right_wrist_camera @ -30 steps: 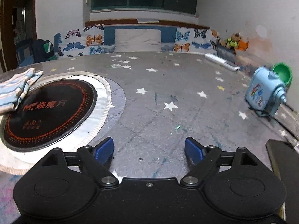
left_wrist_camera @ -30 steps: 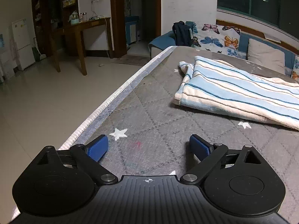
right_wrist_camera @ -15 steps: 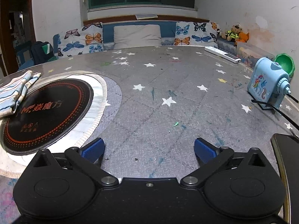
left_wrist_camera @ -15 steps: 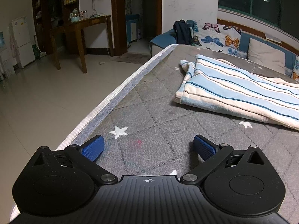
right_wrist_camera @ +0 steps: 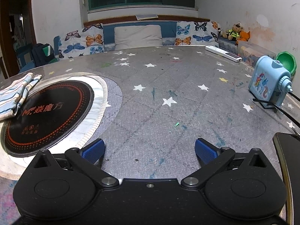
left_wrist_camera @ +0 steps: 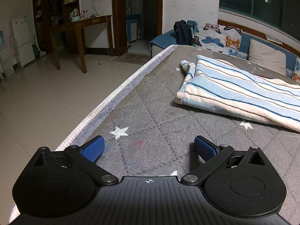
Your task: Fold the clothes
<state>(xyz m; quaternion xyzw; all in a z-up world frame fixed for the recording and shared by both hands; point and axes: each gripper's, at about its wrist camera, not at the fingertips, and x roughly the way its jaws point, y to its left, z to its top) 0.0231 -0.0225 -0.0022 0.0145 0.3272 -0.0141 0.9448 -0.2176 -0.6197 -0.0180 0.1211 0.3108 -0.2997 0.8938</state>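
Note:
A folded blue-and-white striped garment [left_wrist_camera: 241, 91] lies on the grey star-patterned table cover [left_wrist_camera: 150, 101], ahead and to the right of my left gripper [left_wrist_camera: 149, 148]. That gripper is open, its blue pads wide apart just above the cover near the table's left edge, holding nothing. In the right wrist view the same garment [right_wrist_camera: 16, 91] shows at the far left, overlapping a black round induction plate [right_wrist_camera: 45, 112]. My right gripper [right_wrist_camera: 149, 150] is open too, low over the bare cover, well right of the garment.
A blue pony-print pencil sharpener [right_wrist_camera: 268, 84] with a black cable, a green bowl [right_wrist_camera: 286, 61] and a white power strip [right_wrist_camera: 223, 53] sit at the right. A dark tablet [right_wrist_camera: 288, 150] lies near right. Butterfly cushions [right_wrist_camera: 84, 41] line the far bench. Floor drops off left of the table edge [left_wrist_camera: 105, 103].
Both grippers' pads have spread wider apart. Both cameras have drawn back a little and tilted, so the garment and the table sit slightly differently in view.

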